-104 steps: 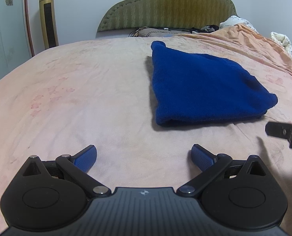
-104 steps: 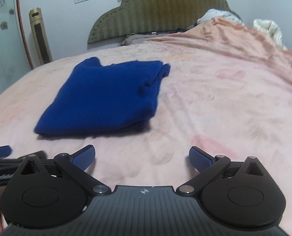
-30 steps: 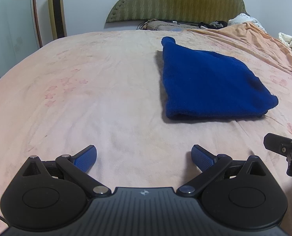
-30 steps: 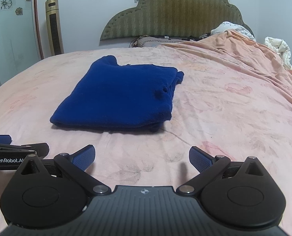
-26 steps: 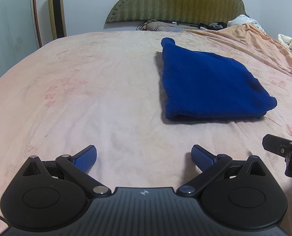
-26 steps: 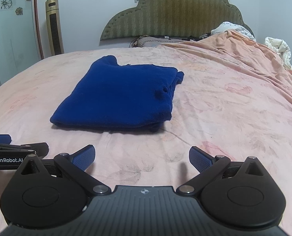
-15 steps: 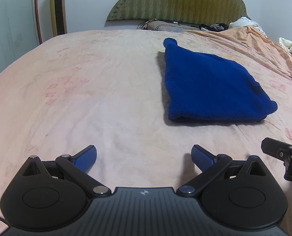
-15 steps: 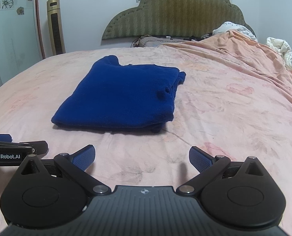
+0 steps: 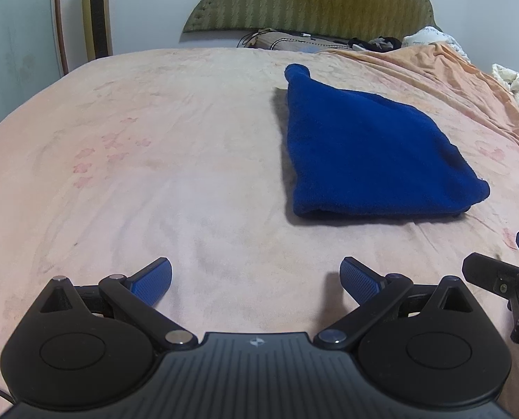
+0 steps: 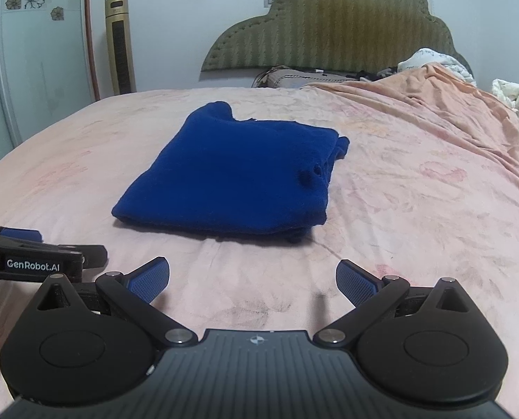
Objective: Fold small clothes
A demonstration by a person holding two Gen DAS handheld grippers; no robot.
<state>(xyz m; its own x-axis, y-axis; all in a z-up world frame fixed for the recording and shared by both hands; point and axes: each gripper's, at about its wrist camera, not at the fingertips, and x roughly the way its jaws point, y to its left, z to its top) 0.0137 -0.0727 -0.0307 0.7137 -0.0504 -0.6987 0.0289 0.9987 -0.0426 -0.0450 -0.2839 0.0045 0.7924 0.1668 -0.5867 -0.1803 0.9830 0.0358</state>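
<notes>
Since a second ago both cameras have eased back slightly and the folded blue garment [image 9: 374, 153] has not shifted on the pink bedsheet [image 9: 154, 160]. From the left wrist view it lies at about one o'clock of the left gripper [image 9: 256, 281], whose jaws are spread wide and empty; bare sheet stretches from nine to twelve o'clock. The right gripper's finger shows at three o'clock there. From the right wrist view the garment [image 10: 235, 174] sits at eleven o'clock of the right gripper [image 10: 252, 281], also released with nothing between its fingers. Only this view shows the garment's layered right edge and the free sheet beyond it, up to the rumpled orange blanket [image 10: 451, 104] at two o'clock.
</notes>
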